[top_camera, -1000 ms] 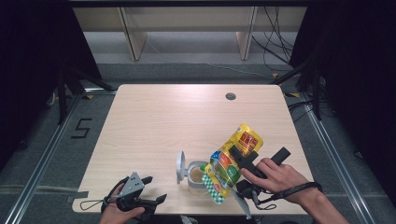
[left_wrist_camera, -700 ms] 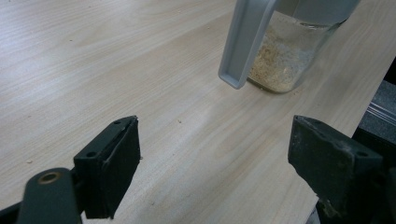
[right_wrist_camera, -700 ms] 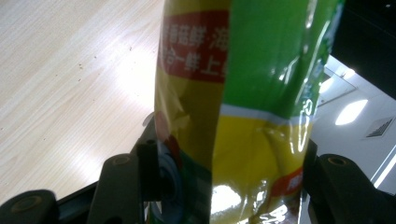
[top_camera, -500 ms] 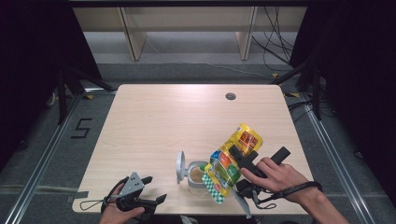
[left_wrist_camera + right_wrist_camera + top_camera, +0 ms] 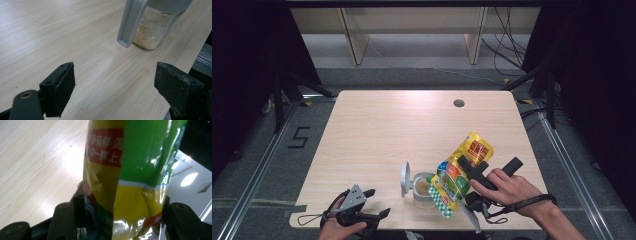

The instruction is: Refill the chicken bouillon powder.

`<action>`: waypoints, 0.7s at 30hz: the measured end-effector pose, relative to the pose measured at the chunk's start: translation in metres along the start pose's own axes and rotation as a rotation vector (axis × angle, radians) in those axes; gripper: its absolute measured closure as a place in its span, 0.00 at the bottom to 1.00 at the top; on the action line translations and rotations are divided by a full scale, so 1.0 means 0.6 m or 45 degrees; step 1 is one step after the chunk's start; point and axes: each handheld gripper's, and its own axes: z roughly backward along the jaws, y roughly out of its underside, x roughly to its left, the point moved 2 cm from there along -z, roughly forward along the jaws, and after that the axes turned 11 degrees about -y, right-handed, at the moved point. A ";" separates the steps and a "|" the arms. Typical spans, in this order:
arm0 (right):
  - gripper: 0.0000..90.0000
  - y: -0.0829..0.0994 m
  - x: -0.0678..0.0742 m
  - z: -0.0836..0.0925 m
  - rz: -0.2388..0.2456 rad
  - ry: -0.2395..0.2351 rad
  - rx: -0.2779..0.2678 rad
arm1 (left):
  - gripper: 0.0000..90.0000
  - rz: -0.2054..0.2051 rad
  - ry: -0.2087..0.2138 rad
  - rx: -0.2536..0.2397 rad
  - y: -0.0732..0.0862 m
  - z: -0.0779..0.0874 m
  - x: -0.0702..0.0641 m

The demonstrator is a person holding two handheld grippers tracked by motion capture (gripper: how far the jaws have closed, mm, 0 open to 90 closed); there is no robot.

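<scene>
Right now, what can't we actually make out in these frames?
- Packet mouth: in the high view its lower end hangs over the jar; open or pouring, can't tell.
- Packet text: cut off by the frame in the right gripper view.
- Jar top and lid: cropped by the top edge in the left gripper view.
- Right tongs pads: covered by the packet.
- Left tongs: small, partly cut off in the high view.

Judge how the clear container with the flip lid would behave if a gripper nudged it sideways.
The container holds little powder, so it is probably light and may slide. Its open lid stands up on one side, so it might tip that way. The wooden table looks smooth.
</scene>
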 end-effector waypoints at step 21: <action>0.57 -0.002 0.004 0.001 -0.005 0.007 -0.001 | 0.18 -0.017 -0.005 0.010 0.000 0.000 0.002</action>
